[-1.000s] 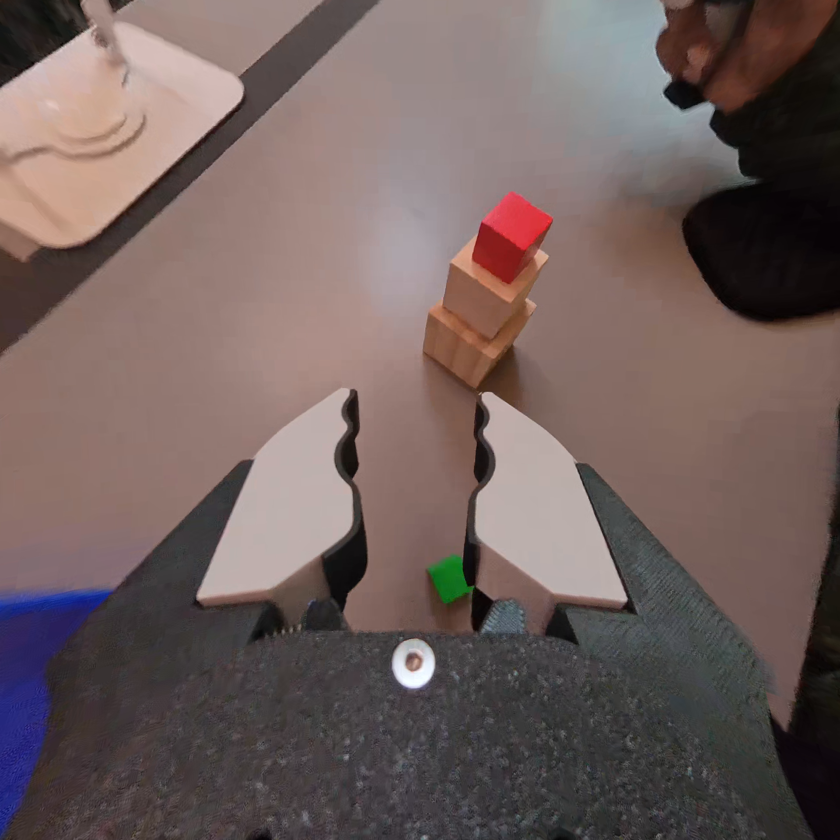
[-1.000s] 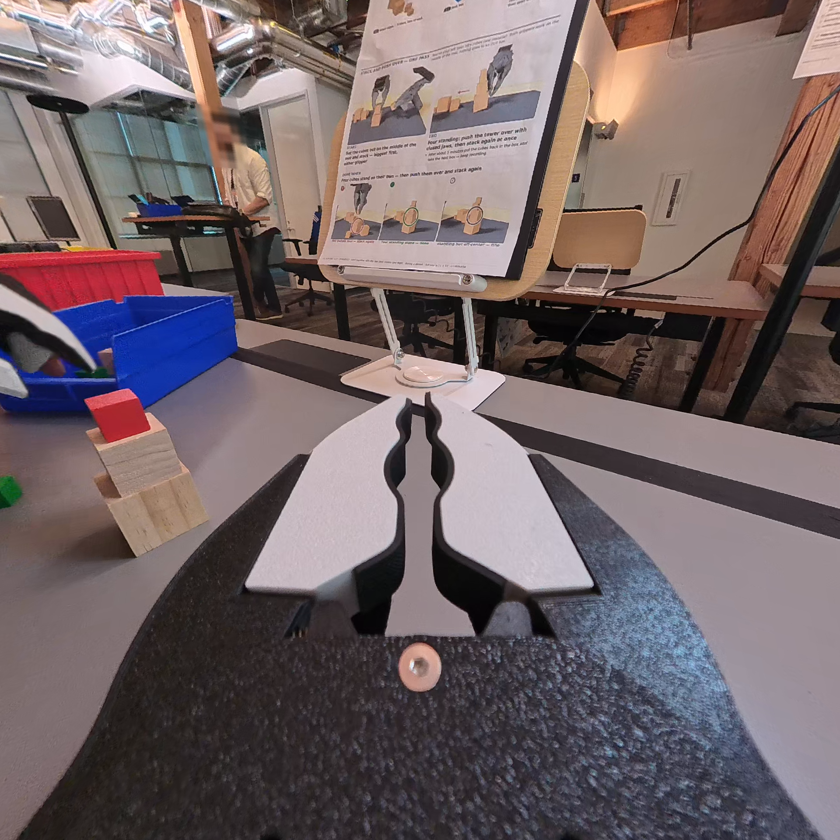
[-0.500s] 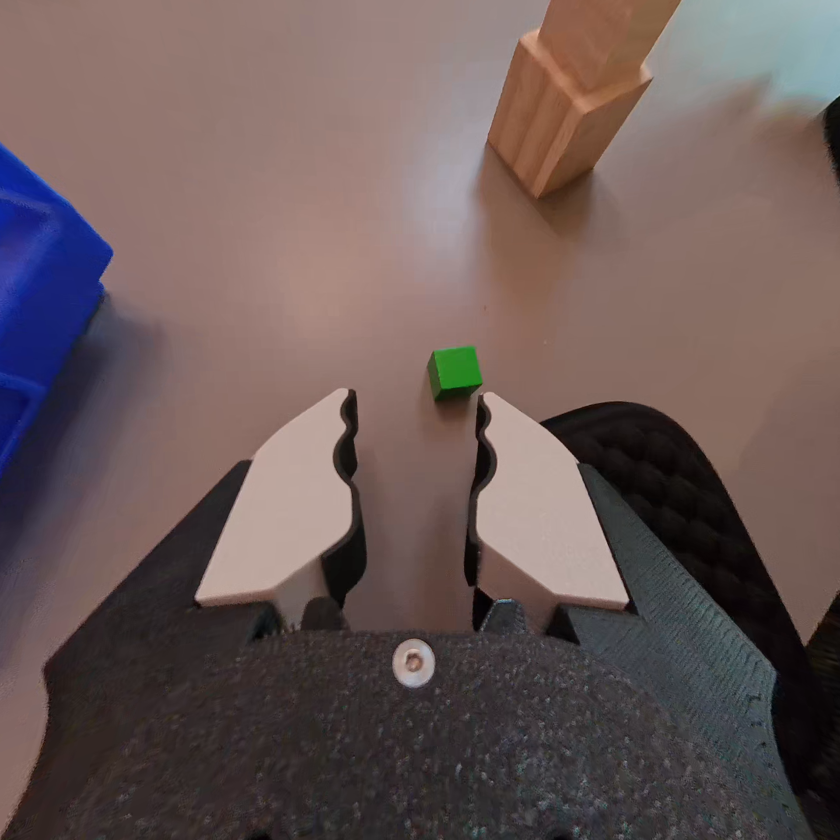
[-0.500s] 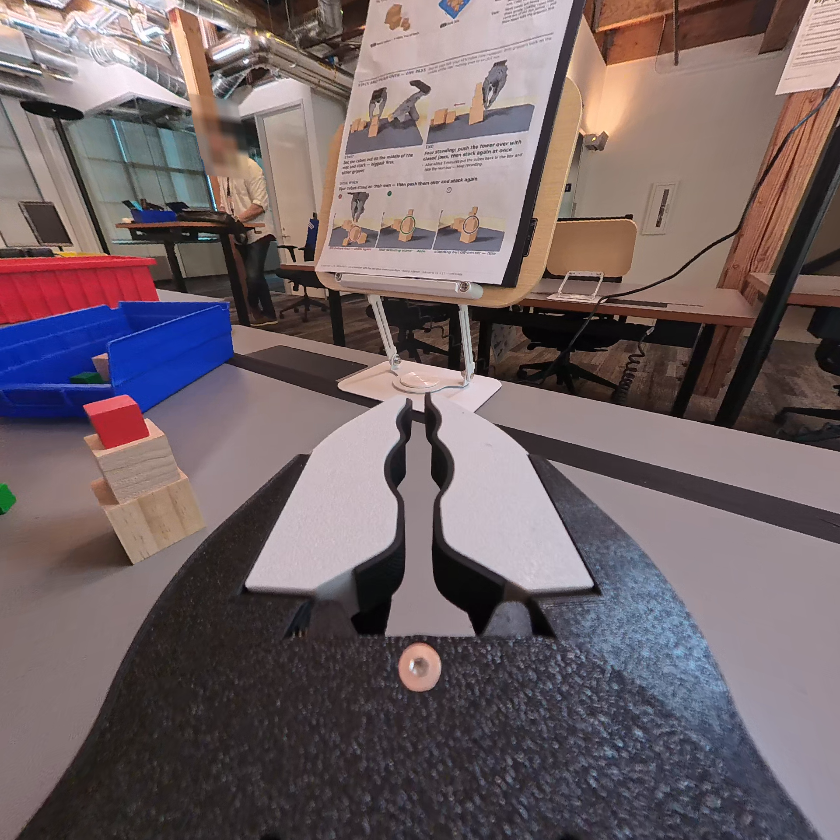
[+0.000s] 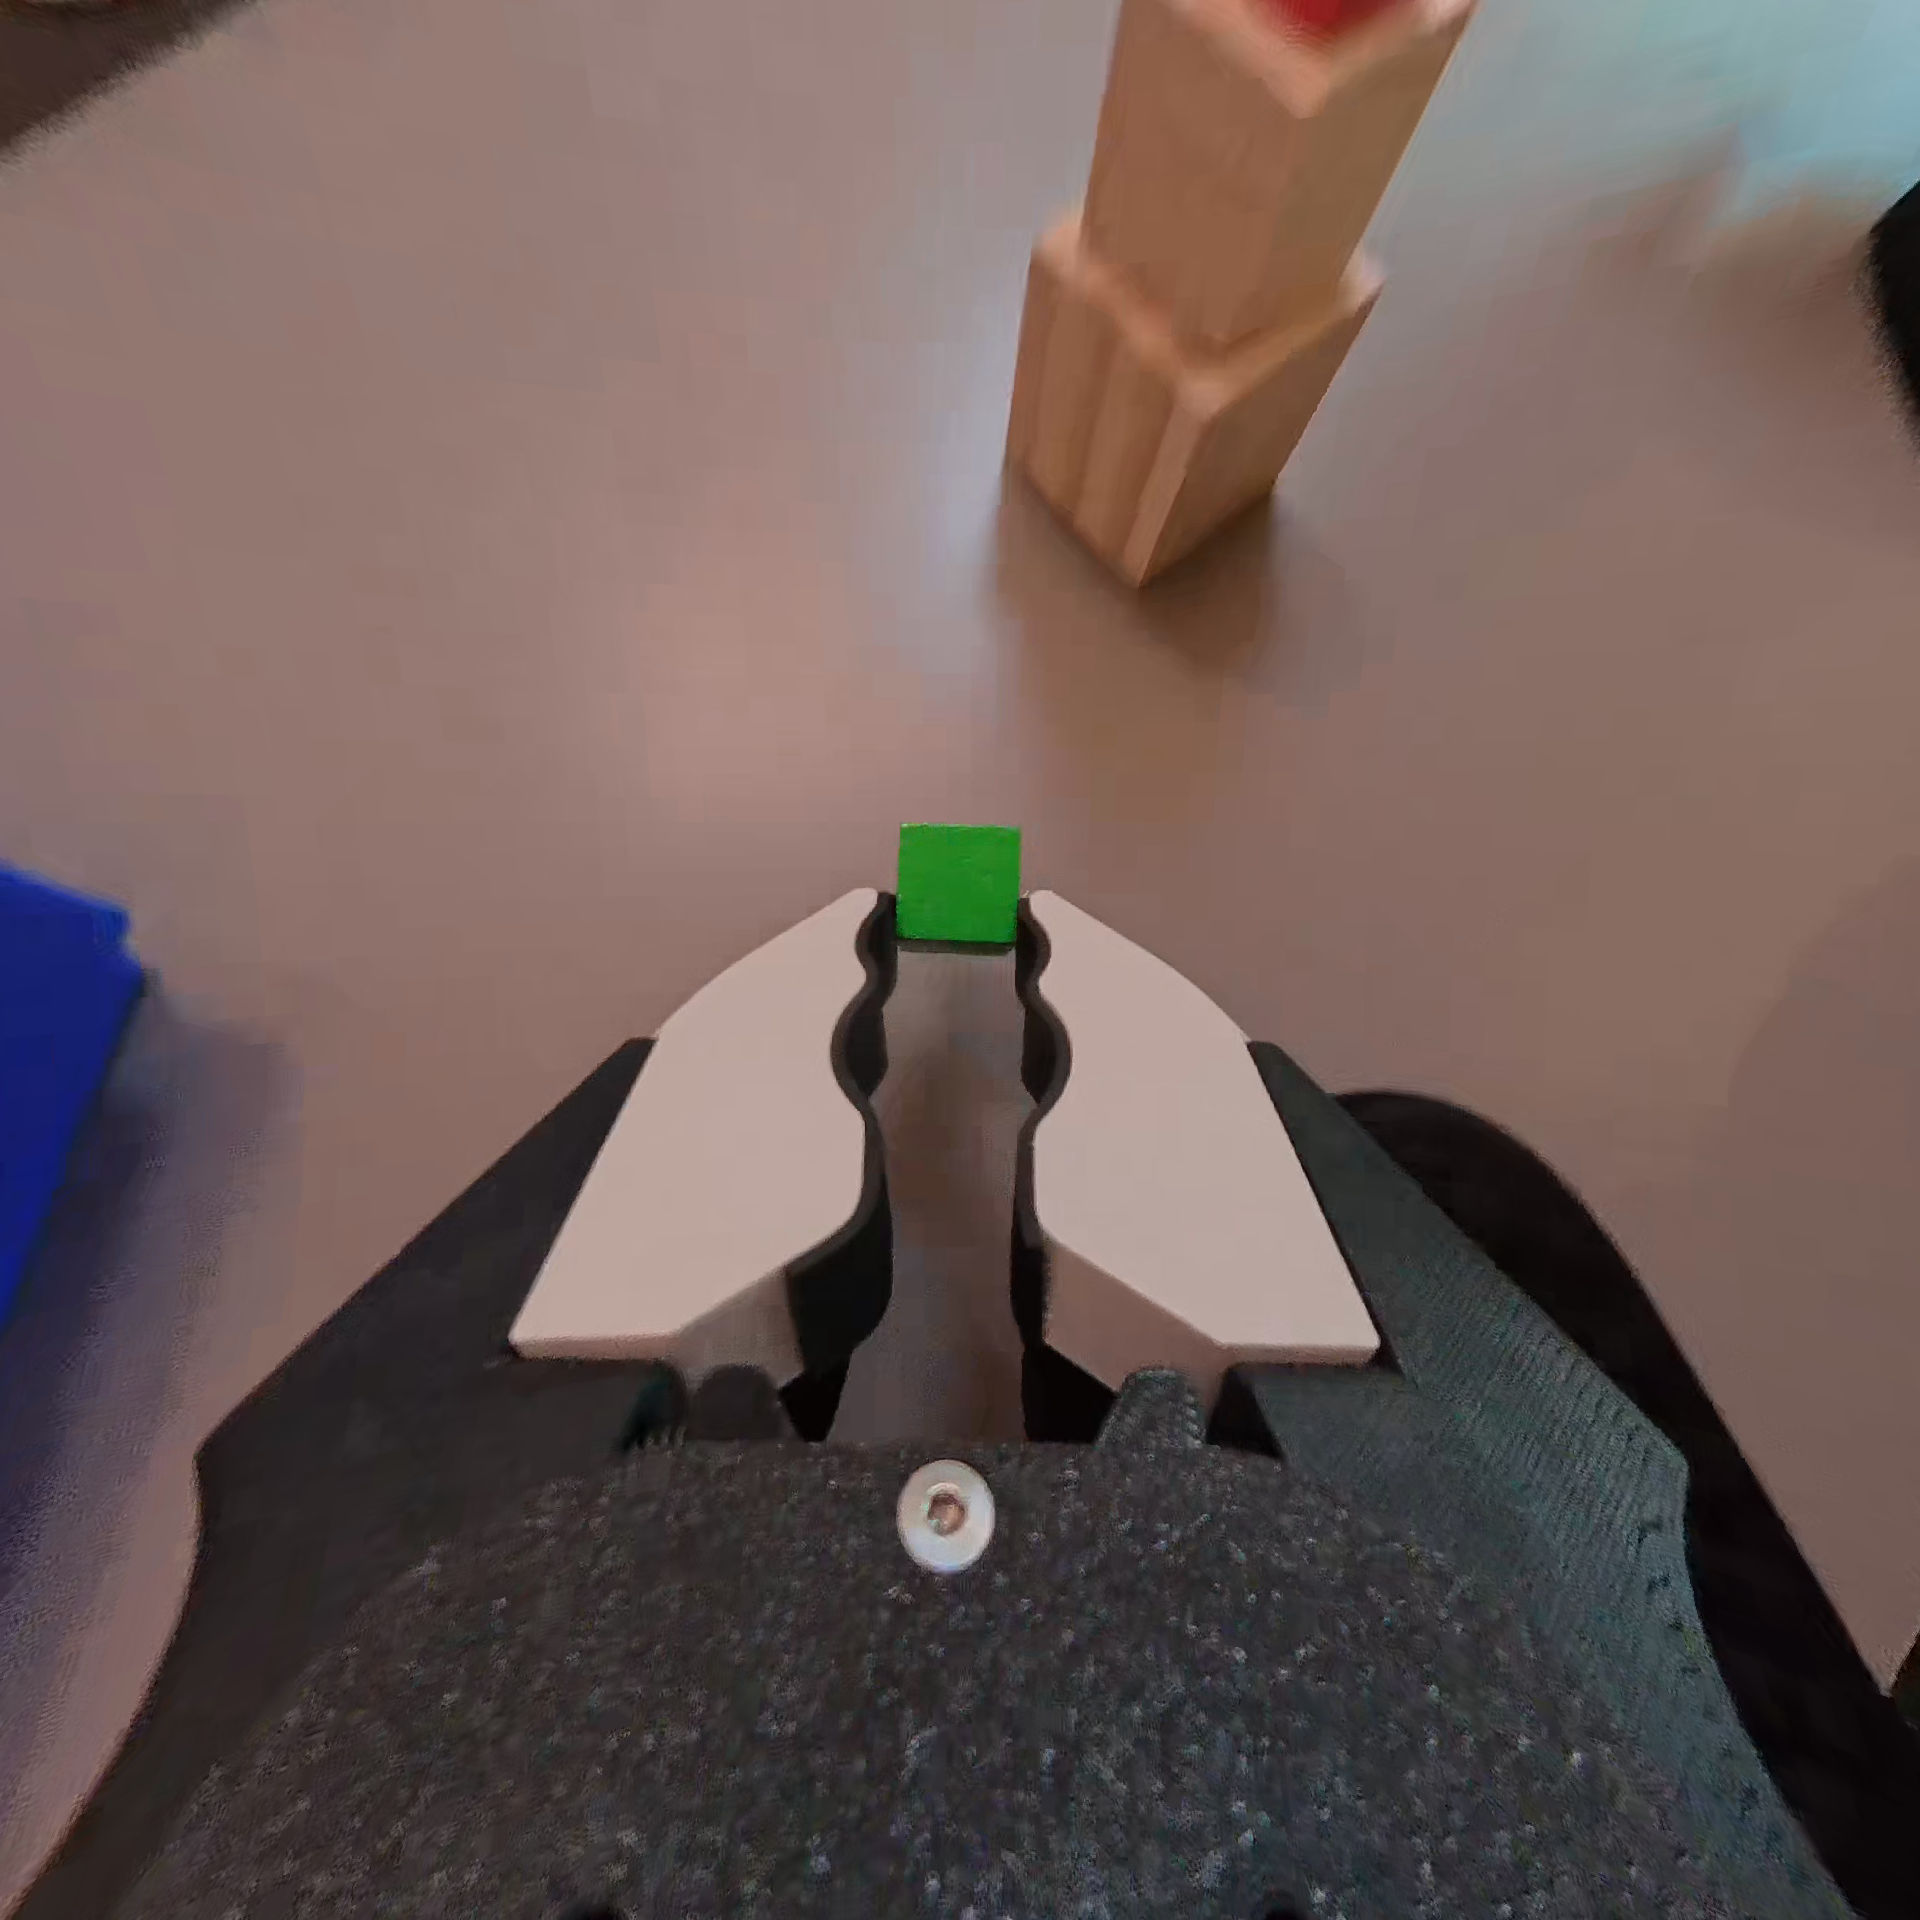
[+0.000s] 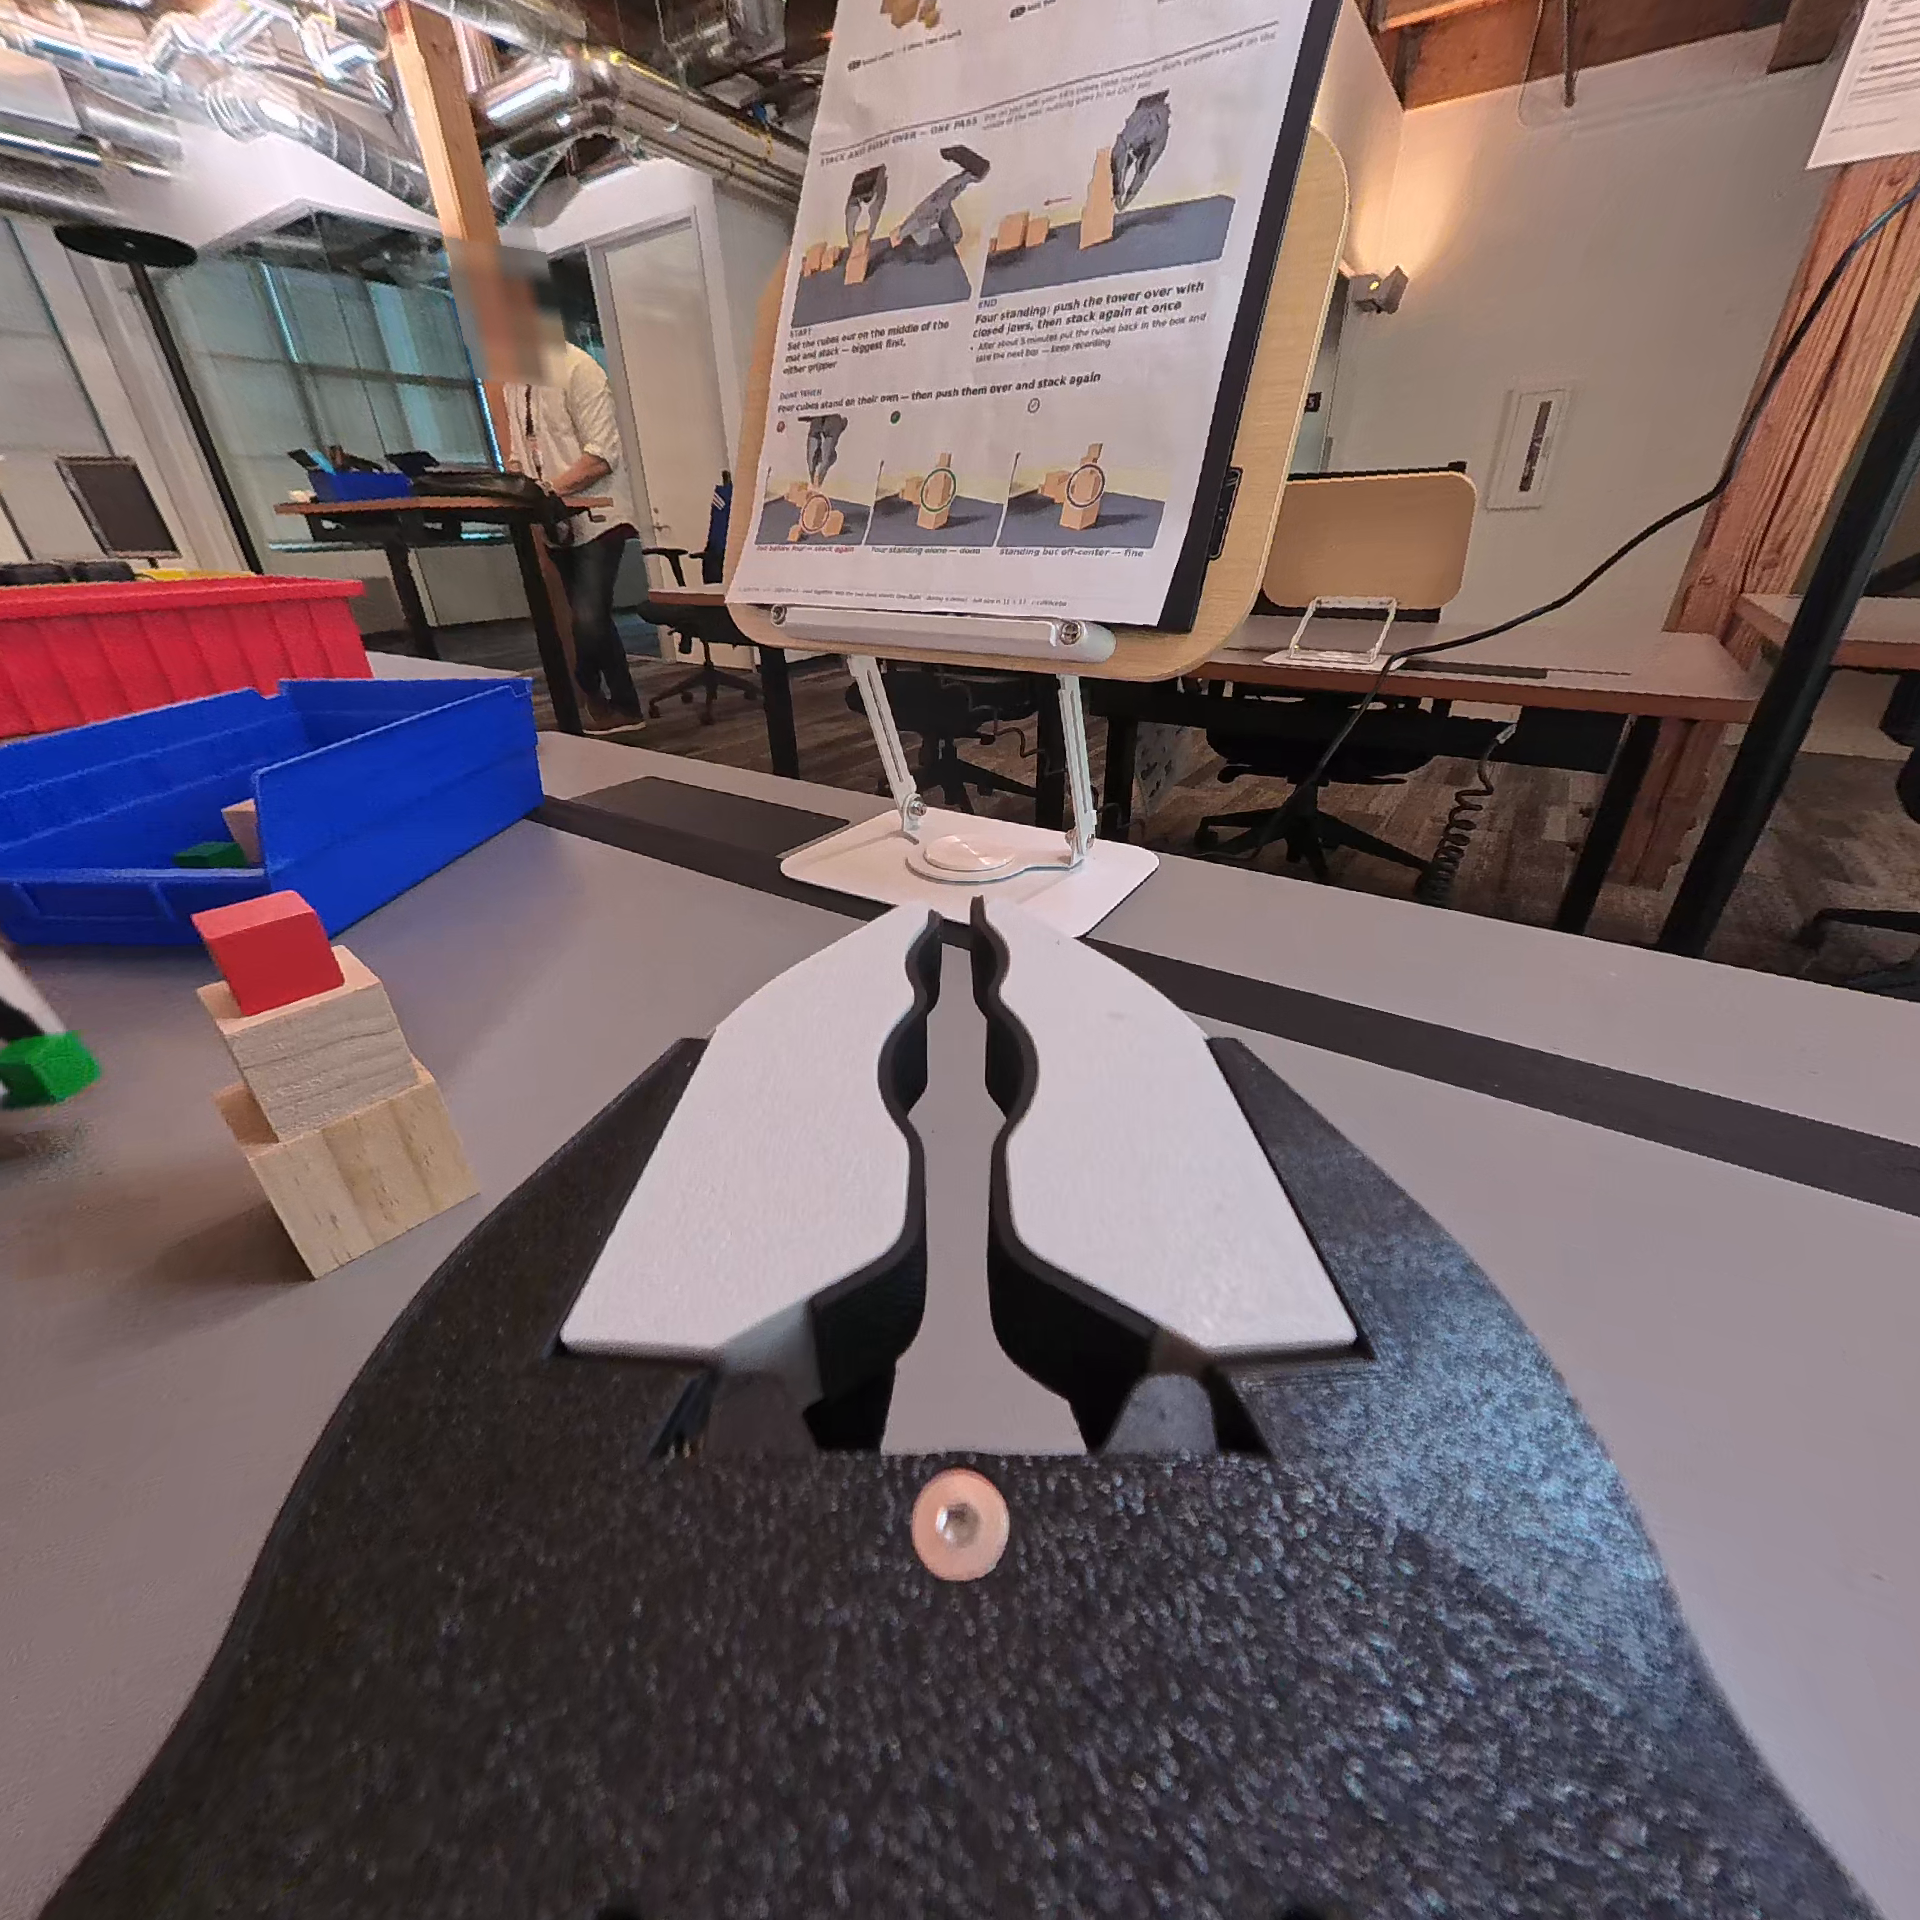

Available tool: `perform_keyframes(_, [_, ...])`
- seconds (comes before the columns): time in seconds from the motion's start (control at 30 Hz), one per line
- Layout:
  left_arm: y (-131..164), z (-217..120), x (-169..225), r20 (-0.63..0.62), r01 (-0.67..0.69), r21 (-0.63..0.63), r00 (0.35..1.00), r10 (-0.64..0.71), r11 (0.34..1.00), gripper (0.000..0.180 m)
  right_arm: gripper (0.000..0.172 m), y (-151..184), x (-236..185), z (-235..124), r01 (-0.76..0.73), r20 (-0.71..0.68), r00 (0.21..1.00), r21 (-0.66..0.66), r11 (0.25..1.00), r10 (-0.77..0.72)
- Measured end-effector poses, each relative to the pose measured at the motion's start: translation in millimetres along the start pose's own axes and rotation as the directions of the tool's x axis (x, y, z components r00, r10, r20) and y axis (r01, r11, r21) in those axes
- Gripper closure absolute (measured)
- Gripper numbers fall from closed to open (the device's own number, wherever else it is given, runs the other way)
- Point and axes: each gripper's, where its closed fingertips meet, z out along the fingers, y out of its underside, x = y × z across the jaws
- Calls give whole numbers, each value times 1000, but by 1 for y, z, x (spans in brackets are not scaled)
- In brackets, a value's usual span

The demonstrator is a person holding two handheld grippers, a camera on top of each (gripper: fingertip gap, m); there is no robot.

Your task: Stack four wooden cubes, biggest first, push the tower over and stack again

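Note:
My left gripper [image 5: 958, 916] is shut on a small green cube [image 5: 958, 878], with both fingertips pressed on its sides. The right wrist view shows this cube [image 6: 42, 1070] at the left edge, a little above the grey table [image 6: 623, 987]. A tower stands to the right of it: a red cube [image 6: 270, 951] on a wooden block [image 6: 312, 1049] on a larger wooden block [image 6: 353, 1174]. The larger block also shows in the left wrist view [image 5: 1164, 416]. My right gripper [image 6: 956, 916] hovers over the table with only a narrow gap between its tips and nothing between them.
A blue bin [image 6: 395, 769] holding a few cubes stands at the left, with a red bin [image 6: 177, 644] behind it. A white stand [image 6: 966, 862] carrying an instruction sheet is straight ahead of my right gripper. A person stands at a far desk. About 40 cm separates my left fingertips from my right.
My left gripper came down to the green cube, closed its open fingers on it and raised it slightly. My right gripper stayed almost still.

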Motion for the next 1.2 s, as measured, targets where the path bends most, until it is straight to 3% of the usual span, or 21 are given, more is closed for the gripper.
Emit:
perform_keyframes(0.03, [-16,-1,3,-38,-19,34,999,21,999,159,167,0,0,0,-1,1,1000,0,1000,1])
perform_keyframes(0.13, [-68,-5,20,-132,-160,149,975,180,976,159,166,1,0,0,-2,4,1000,-6,1000,2])
perform_keyframes(0.23, [-114,-3,38,-174,-366,216,898,405,905,159,167,1,-1,0,1,6,1000,-6,1000,-1])
perform_keyframes(0.4, [-154,12,60,-329,-536,212,749,576,817,159,167,1,0,0,-3,10,1000,-9,1000,3])
perform_keyframes(0.57, [-151,28,63,-477,-581,141,670,569,802,159,167,0,0,-1,2,13,1000,-7,1000,-2])
perform_keyframes(0.7, [-147,33,61,-507,-606,115,646,571,787,159,167,1,0,-1,3,14,1000,-10,1000,-3])
perform_keyframes(1.2, [-148,33,55,-513,-617,56,657,553,785,158,167,4,-3,1,4,31,1000,-25,1000,-4])
